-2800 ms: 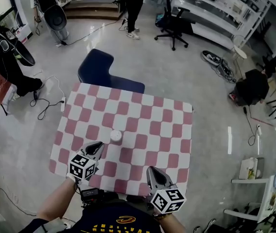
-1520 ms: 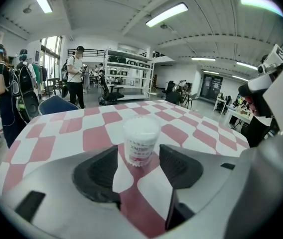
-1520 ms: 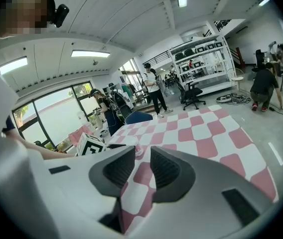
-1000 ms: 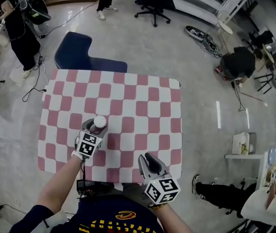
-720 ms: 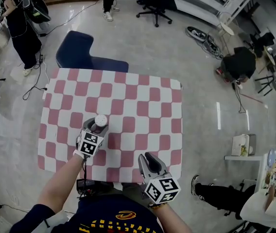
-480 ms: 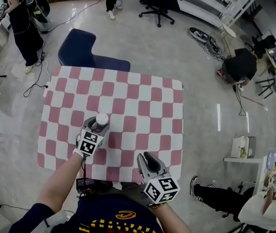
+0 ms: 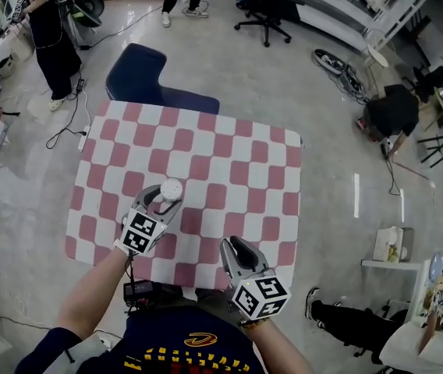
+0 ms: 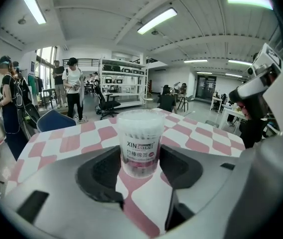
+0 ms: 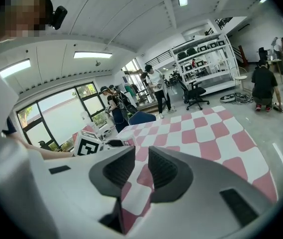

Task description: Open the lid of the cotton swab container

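One pink-and-white checked table (image 7: 237, 170) stands on glossy grey floor (image 7: 315, 84). Left gripper (image 8: 140, 166) clamps the clear, cylindrical cotton swab container (image 8: 140, 138); the right gripper (image 9: 142, 167) has jaws narrowly apart, empty.

The cotton swab container (image 8: 140, 143) has a clear, smooth plastic wall with a light gloss and a printed label on the front. Its lid (image 8: 140, 115) is whitish, translucent plastic. The left gripper (image 8: 140, 156) and the right gripper (image 9: 140, 169) have light grey moulded plastic shells with a matt finish. The inner faces of their jaws carry black, matt, rubber-like pads (image 8: 99, 176). The marker cube (image 7: 138, 233) on each gripper is white with black printed squares and does not shine. The table (image 7: 237, 170) has a red-and-white checked covering, smooth and low in sheen; whether it is cloth or vinyl cannot be told. The floor (image 7: 299, 84) is grey, hard and polished, with reflections showing. The person's shirt (image 7: 182, 351) is dark cloth with yellow print.
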Motion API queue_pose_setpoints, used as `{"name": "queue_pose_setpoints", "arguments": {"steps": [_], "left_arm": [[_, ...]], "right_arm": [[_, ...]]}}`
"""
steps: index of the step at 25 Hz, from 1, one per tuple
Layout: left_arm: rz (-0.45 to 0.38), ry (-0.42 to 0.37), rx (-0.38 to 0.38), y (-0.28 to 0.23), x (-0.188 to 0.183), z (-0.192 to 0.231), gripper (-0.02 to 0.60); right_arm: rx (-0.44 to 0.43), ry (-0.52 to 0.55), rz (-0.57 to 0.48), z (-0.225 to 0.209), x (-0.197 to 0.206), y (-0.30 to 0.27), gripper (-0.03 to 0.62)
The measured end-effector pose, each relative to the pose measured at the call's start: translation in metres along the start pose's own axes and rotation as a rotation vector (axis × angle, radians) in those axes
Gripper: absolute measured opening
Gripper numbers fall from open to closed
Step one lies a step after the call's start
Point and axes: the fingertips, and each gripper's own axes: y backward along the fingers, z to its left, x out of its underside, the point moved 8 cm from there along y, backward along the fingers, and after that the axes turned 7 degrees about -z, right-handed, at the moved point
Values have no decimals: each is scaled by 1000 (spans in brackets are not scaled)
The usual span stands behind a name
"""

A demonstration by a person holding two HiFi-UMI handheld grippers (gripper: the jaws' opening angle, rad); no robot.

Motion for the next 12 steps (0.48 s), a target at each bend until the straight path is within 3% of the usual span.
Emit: {"name": "queue_pose_setpoints", "arguments": {"steps": [6, 12], "left_arm": [[-51, -28, 37, 54, -36, -15, 241], [-49, 11, 64, 108, -68, -34, 242]], "right_arm": [[-105, 50, -4, 20, -18, -15, 75], [-292, 222, -30, 65, -60, -20, 75]]}}
